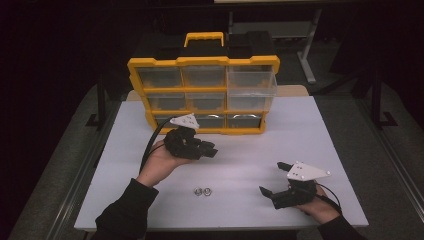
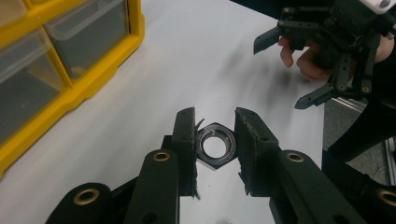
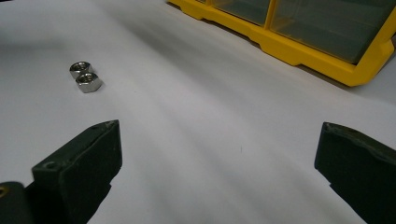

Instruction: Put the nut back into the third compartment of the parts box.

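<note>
Left gripper [image 2: 215, 140]: jaws clenched on a steel hex nut [image 2: 215, 145], held by opposite flats, above the desk [image 1: 240, 150].
Nut handling: likely small, rigid, smooth, slippery; flats suit gripping best.
Right gripper [image 1: 274, 178]: jaws released, empty, at 5 o'clock.
Spare nuts [image 1: 202, 191]: two touching, 6 o'clock.
Organizer [image 1: 202, 95]: 12 o'clock.

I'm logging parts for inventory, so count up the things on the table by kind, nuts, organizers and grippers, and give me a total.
Nuts: 3, one held in the left gripper as nut, and a pair lying on the table
Organizer: 1, yellow with clear drawers
Grippers: 2, with the right gripper open
Total: 6
</note>
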`<state>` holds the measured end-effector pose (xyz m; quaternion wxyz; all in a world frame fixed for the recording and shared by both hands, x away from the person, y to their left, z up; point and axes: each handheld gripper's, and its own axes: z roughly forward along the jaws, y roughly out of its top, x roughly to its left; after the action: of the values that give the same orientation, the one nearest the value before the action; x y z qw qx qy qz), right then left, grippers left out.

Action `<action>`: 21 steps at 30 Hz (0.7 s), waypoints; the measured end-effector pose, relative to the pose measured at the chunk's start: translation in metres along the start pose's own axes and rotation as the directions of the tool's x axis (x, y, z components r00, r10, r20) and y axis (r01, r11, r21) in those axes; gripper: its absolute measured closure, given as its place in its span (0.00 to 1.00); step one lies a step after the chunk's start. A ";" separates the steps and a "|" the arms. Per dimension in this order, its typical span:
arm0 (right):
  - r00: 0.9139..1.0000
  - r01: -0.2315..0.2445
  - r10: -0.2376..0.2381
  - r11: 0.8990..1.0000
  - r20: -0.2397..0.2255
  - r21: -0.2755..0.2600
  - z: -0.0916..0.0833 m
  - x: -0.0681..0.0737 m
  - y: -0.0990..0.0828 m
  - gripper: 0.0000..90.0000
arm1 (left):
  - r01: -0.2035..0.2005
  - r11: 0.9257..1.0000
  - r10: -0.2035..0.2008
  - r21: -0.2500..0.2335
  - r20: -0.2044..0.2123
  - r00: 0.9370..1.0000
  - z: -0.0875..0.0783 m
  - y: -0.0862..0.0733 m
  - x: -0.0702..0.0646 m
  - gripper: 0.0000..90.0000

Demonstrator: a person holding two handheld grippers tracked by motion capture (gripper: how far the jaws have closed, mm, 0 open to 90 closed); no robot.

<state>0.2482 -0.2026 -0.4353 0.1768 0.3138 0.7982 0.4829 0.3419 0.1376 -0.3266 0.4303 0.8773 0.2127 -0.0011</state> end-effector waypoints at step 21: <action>1.000 0.000 0.000 1.000 -0.002 -0.002 0.000 0.000 0.000 0.00 | 0.002 0.999 -0.001 -0.038 0.014 1.000 -0.020 0.034 0.005 0.78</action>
<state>0.2482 -0.2027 -0.4352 0.1764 0.3133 0.7978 0.4841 0.3554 0.1359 -0.2888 0.4482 0.8688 0.2104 -0.0035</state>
